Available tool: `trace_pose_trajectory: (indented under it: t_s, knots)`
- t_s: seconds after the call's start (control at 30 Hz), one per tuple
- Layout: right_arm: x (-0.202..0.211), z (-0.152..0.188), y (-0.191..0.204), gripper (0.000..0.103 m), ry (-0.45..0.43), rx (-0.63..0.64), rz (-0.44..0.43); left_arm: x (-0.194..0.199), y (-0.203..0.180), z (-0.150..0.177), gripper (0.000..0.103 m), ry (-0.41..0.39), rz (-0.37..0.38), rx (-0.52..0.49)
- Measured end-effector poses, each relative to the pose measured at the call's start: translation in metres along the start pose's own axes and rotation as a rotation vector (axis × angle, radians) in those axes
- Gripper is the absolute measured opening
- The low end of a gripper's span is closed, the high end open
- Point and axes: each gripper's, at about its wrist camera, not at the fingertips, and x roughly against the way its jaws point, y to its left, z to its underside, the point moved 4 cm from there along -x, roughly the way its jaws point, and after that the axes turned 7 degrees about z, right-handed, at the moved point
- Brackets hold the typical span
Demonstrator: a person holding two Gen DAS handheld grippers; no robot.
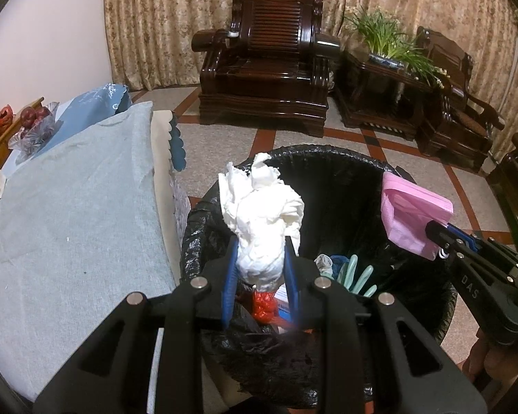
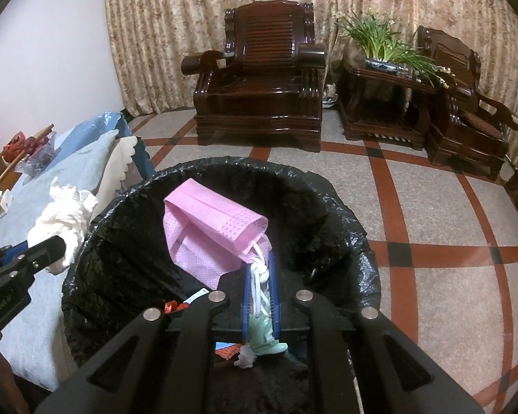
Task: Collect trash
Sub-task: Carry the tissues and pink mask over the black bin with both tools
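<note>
A bin lined with a black bag (image 1: 342, 172) (image 2: 224, 169) stands on the floor beside the table. My left gripper (image 1: 260, 255) is shut on a crumpled white tissue (image 1: 264, 214) and holds it over the bin's left rim; the tissue also shows in the right wrist view (image 2: 64, 217). My right gripper (image 2: 259, 269) is shut on the ear loops of a pink face mask (image 2: 214, 231) and holds it over the bin's opening; the mask also shows in the left wrist view (image 1: 411, 210). Inside the bin lie a green glove (image 1: 357, 276), red wrapping (image 1: 264, 305) and other scraps.
A table with a pale blue cloth (image 1: 69, 200) is left of the bin, with a fruit bowl (image 1: 34, 124) at its far end. Dark wooden armchairs (image 1: 269, 62) (image 1: 456, 103) and a side table with a plant (image 1: 383, 45) stand against the curtain across the tiled floor.
</note>
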Motion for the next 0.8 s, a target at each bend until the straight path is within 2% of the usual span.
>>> trace_pose_trajectory:
  t_s: [0.43,0.8]
  knots:
    - [-0.002,-0.002,0.0,0.009,0.013,0.002,-0.01,-0.004,-0.009,0.002,0.024,-0.003,0.003,-0.004]
    - [0.017,-0.012,0.003,0.009,0.023,0.042,-0.027,-0.012,0.0,0.001,0.024,0.0,0.002,0.012]
